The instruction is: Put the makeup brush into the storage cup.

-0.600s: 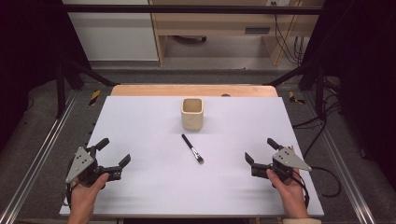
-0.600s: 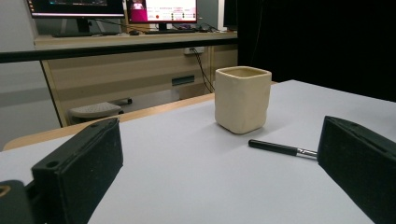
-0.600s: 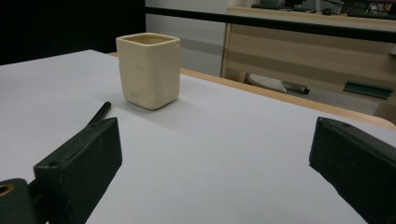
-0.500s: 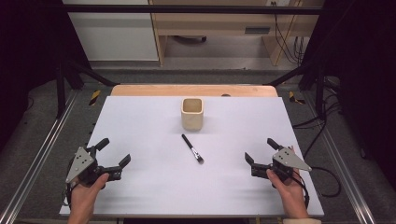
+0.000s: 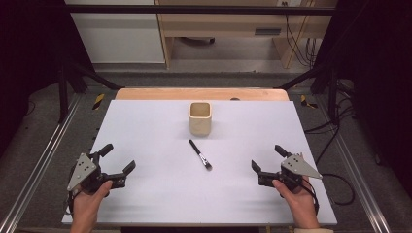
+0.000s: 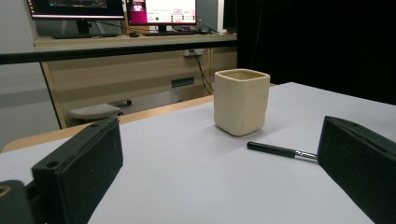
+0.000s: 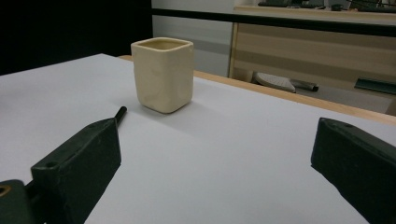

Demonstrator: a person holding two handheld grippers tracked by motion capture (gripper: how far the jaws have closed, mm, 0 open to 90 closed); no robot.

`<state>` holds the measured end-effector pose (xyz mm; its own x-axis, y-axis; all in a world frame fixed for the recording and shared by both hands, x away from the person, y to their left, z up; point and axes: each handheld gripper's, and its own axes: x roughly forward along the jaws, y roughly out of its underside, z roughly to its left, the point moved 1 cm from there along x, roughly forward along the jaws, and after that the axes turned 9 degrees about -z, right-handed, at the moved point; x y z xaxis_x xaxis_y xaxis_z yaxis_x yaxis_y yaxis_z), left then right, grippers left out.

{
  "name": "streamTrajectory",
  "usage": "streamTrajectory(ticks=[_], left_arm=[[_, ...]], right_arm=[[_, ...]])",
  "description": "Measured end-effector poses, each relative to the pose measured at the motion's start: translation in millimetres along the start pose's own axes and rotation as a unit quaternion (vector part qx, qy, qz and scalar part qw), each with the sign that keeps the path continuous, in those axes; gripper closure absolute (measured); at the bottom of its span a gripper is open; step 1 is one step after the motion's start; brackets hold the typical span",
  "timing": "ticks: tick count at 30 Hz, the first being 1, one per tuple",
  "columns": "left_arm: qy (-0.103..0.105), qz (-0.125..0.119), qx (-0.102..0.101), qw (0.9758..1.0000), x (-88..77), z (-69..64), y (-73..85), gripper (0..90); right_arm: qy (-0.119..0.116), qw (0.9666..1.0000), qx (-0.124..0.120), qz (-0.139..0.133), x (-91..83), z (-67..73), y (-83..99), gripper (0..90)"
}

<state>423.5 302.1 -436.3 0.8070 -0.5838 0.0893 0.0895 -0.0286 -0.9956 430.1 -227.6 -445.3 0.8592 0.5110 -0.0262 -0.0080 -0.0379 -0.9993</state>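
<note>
The black pen [image 5: 199, 154] lies mid-surface, just before the cream cup [image 5: 199, 118], well apart from the left tongs [image 5: 116, 158] and right tongs [image 5: 266, 158], both gaping empty.

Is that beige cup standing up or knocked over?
Upright: the cup stands on its base with its open mouth up, apart from the pen.

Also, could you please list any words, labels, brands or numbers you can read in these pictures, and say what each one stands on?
No text can be read.
Monitors behind the table: rows of text and icons, too small and blurred to read.
Cup: plain, no marking.
Pen: no print legible.
Left gripper and right gripper: no label visible.
</note>
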Motion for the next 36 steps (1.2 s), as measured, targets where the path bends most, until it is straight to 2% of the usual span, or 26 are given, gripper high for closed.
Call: streamTrajectory(ticks=[6,9,19,24,27,30,36], left_arm=[[0.0,-0.004,-0.003,1.0,-0.8,-0.9,-1.0,0.0],[0.0,-0.003,-0.002,1.0,-0.6,-0.8,-0.9,0.0],[0.003,0.0,0.0,1.0,1.0,-4.2,-0.4,0.0],[0.005,0.004,0.007,1.0,0.5,-5.2,0.0,0.0],[0.003,0.006,0.007,1.0,1.1,-4.4,0.2,0.0],[0.009,0.013,0.014,0.9998,1.1,-4.6,2.6,0.0],[0.006,0.014,0.011,0.9998,3.3,-3.6,3.7,0.0]], right_arm=[[0.004,1.0,0.0,-0.002,0.0,5.2,-2.2,2.0],[0.003,1.0,-0.008,0.0,0.5,8.1,-3.3,2.1],[-0.004,0.9999,0.004,0.011,-1.2,14.3,-4.7,2.6],[-0.021,0.9994,-0.001,0.027,1.1,19.4,-5.9,3.0],[-0.023,0.999,-0.003,0.037,4.1,23.5,-5.6,3.1],[-0.024,0.9985,-0.012,0.047,6.5,27.5,-5.8,3.5],[-0.024,0.9975,-0.007,0.066,13.2,33.9,-4.5,3.8]])
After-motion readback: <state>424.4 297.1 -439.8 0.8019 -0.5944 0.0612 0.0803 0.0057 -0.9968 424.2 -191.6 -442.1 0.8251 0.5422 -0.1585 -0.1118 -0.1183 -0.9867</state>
